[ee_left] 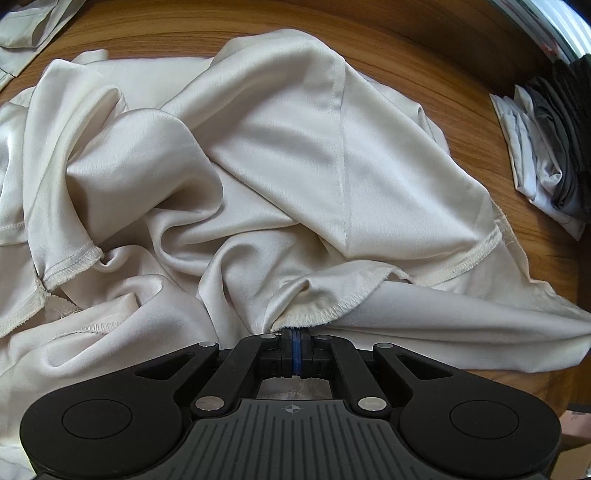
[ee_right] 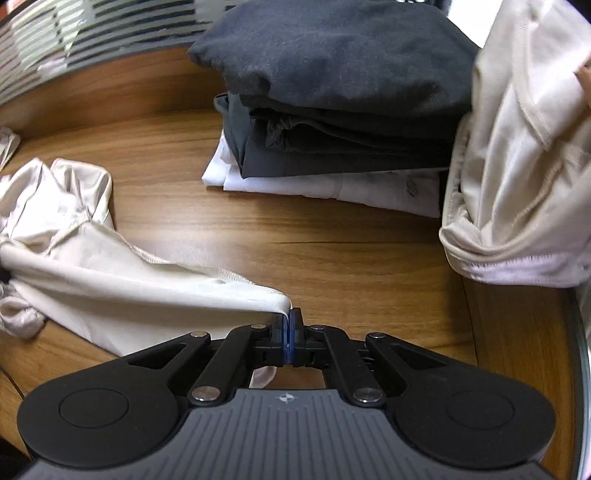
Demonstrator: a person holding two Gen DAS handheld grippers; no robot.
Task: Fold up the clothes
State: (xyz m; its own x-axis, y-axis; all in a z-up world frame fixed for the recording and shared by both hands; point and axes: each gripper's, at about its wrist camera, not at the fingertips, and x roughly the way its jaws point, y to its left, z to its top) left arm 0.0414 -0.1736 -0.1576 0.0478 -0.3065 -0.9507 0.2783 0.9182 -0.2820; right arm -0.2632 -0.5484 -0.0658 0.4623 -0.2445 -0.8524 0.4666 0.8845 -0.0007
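A cream satin garment (ee_left: 258,155) lies rumpled and inside out over the wooden table (ee_left: 461,92), its stitched seams showing. My left gripper (ee_left: 295,332) is shut on a seamed edge of this garment at its near side. In the right wrist view the same cream garment (ee_right: 110,273) stretches away to the left. My right gripper (ee_right: 290,317) is shut on its corner just above the table (ee_right: 332,229), pulling the cloth taut.
A stack of folded dark grey and white clothes (ee_right: 332,103) sits behind the right gripper, also seen as a folded stack (ee_left: 546,155) at the right. Another cream garment (ee_right: 517,166) hangs at the far right. More pale cloth (ee_left: 26,29) lies top left.
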